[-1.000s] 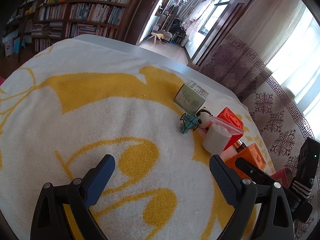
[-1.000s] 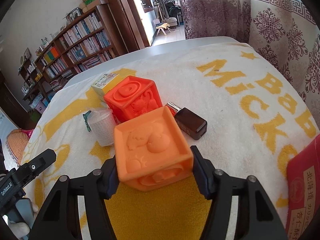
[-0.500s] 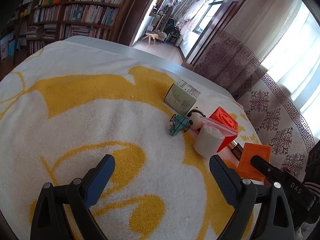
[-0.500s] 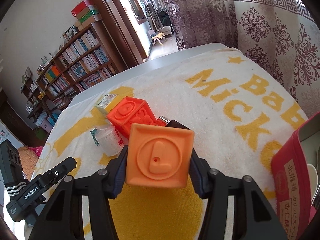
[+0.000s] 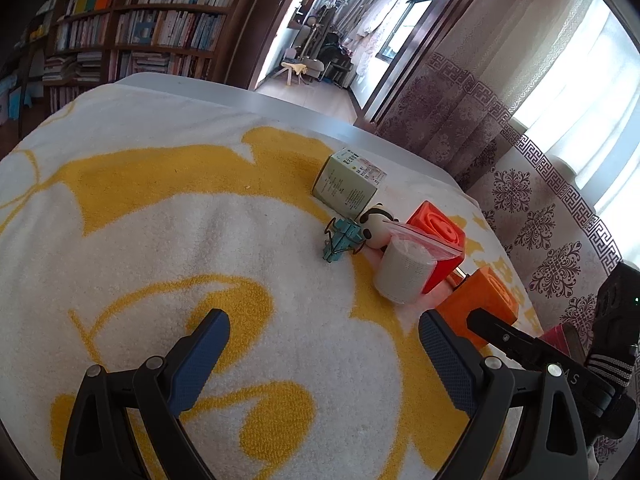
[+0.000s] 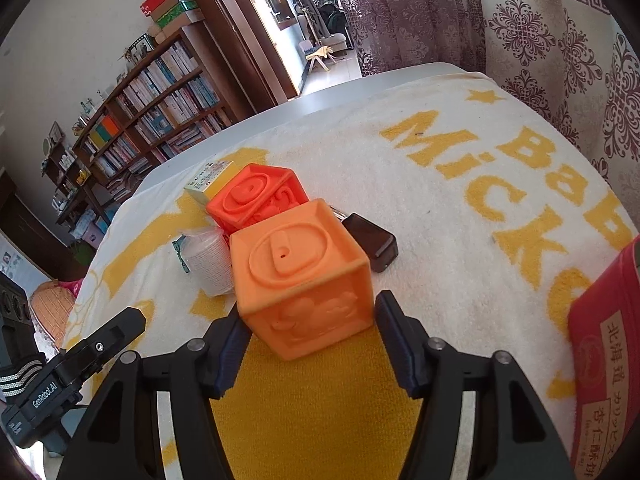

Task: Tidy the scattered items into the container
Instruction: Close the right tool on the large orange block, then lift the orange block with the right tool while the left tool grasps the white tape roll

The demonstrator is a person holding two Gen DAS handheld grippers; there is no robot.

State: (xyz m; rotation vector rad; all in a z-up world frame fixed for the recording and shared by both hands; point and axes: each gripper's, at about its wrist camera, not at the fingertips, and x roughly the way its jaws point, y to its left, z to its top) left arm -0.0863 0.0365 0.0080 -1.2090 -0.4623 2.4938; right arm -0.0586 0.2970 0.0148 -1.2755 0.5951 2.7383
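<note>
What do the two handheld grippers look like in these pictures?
Both are matte black plastic frames with silver screws. The left gripper and right gripper each carry two fingers faced with dark blue textured pads. White lettering "GenRobot.AI" marks the left gripper's body; a black strap with white stripes sits behind it.

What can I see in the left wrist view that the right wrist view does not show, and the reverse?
Only left wrist: the panda toy. Only right wrist: both pads of the right tool pressing the orange cube, its jaws having just opened a little. Both: that cube, the red cube, the bagged white roll, the carton, the towel.
</note>
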